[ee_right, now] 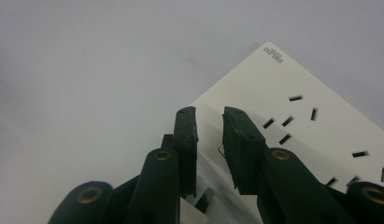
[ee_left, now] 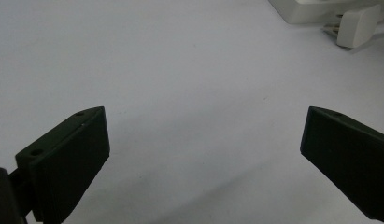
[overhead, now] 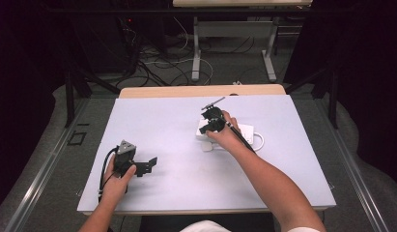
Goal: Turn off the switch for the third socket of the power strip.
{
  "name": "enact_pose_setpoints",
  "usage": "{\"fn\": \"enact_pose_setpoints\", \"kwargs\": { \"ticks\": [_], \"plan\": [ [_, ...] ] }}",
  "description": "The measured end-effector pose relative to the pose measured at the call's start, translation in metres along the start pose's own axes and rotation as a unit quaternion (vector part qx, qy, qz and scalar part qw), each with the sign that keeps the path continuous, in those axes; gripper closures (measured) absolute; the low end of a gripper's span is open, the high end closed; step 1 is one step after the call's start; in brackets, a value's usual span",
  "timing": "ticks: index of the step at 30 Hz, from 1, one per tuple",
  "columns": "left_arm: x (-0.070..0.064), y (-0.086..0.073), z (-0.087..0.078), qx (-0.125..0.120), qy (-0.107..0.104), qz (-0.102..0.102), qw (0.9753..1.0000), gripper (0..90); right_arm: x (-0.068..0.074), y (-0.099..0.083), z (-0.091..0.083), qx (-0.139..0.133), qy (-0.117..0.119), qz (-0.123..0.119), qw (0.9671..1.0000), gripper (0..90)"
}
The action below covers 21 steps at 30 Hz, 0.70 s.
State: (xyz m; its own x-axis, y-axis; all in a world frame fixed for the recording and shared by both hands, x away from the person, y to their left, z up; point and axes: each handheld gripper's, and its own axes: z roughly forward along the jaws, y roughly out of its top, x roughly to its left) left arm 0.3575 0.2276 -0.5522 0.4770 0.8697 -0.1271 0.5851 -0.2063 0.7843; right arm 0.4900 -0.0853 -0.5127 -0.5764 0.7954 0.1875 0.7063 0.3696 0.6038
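The right tongs (ee_right: 209, 122), narrowed to a slim gap with nothing gripped, hover over the flat white plastic power strip (ee_right: 316, 135), its white plug (ee_left: 358, 25) lying unplugged just beside it; left tongs (ee_left: 203, 154) stand wide, idle, well apart from the strip.

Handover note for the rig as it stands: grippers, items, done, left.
Left gripper: jaws wide open, holding nothing, low over the mat at front left.
Right gripper: over the white power strip, jaws narrowly apart; whether it grips anything, cannot tell.
White plug: lies loose on the mat beside the strip, prongs out.
Done: right gripper at the strip.
Left, likely: pick up the plug and seat it in a socket.
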Motion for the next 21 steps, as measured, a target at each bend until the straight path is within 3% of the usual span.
{"fn": "enact_pose_setpoints", "kwargs": {
  "ticks": [3,6,21],
  "plan": [
    [0.0001,0.0,0.0,0.0,0.0,-0.001,1.0,1.3,0.0007,0.0008,-0.0026,0.012,-0.003,-0.005,0.9999,72.5],
    [0.0,0.0,0.0,0.0,0.0,-0.001,1.0,1.3,0.001,0.0004,-0.003,0.0,0.002,-0.01,0.9999,71.2],
    [-0.0002,-0.0001,0.0006,0.001,-0.001,-0.001,1.0,1.4,-0.0008,0.0022,-0.0097,-0.002,-0.002,-0.024,0.9997,63.7]
  ]
}}
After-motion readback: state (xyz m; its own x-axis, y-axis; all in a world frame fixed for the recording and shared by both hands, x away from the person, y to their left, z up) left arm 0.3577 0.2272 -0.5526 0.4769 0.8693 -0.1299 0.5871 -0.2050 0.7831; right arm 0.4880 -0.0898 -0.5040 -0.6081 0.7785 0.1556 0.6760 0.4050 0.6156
